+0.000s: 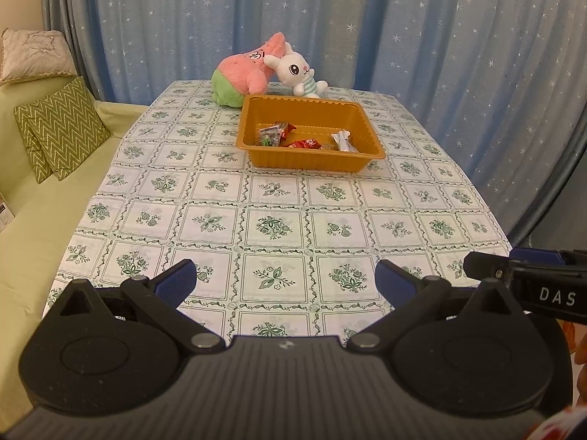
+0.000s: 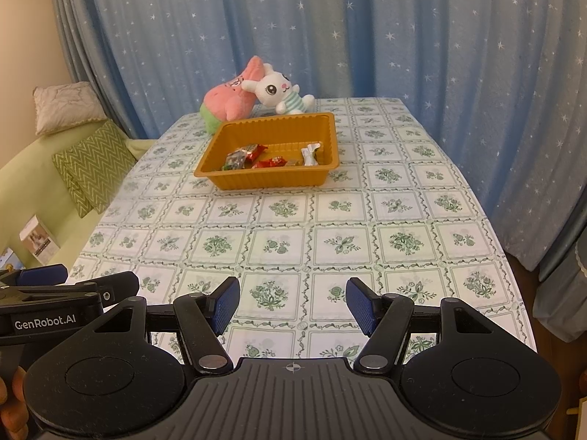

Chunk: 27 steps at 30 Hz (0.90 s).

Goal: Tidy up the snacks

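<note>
**Snacks lie in the tray, straight ahead and well beyond both grippers**

The orange ribbed plastic tray [image 1: 312, 154] stands on the far half of the desk [image 1: 220, 220], which wears a white cloth printed with green floral squares. Inside it lie the snacks: a clear packet with green and red print [image 1: 270, 135] at the left, a red foil wrapper [image 1: 304, 143] in the middle, and a silver-white twisted wrapper [image 1: 343, 140] at the right. No snack shows on the bare cloth.

Both grippers hang over the near edge, pointing down and forward toward the tray, well apart from it. The left gripper [image 1: 285, 280] has its blue pads spread wide with nothing between them; the right gripper [image 2: 292, 304] is parted too, a little narrower, and also empty.

The tray's long axis runs across the view, so its near long wall faces the grippers. From the left wrist it sits slightly right of centre; from the right wrist, slightly left. It therefore lies between the two, and neither hand looks clearly nearer. By side, the silver wrapper would suit the right gripper and the clear packet the left.

Behind the tray rest a pink-and-green plush star [image 1: 245, 73] and a white plush rabbit [image 1: 297, 71].
</note>
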{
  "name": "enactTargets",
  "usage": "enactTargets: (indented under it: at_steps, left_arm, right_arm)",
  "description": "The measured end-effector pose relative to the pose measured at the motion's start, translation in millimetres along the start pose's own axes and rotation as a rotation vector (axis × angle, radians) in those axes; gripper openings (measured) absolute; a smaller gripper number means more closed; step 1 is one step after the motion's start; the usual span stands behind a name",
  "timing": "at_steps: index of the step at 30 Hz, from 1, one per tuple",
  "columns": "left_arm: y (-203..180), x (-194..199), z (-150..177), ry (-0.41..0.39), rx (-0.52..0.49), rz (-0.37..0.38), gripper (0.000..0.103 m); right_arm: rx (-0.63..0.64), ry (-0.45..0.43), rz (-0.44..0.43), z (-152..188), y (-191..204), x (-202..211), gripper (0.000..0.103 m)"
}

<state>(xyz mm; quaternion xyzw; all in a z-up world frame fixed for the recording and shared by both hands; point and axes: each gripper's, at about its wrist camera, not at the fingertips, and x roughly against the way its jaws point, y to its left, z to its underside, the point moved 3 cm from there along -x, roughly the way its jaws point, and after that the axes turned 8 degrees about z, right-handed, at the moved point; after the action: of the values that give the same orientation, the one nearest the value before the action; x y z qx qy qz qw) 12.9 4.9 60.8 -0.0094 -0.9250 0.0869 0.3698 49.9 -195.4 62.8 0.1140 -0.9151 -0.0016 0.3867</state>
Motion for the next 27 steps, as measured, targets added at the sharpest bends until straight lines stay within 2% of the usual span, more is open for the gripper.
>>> enactTargets:
  at_steps: [27]
  left_arm:
    - [1.1, -0.4, 1.7, 0.000, 0.005, -0.005, 0.103]
  right_arm:
    - [-0.003, 0.001, 0.000, 1.5, -0.6, -0.2, 0.064]
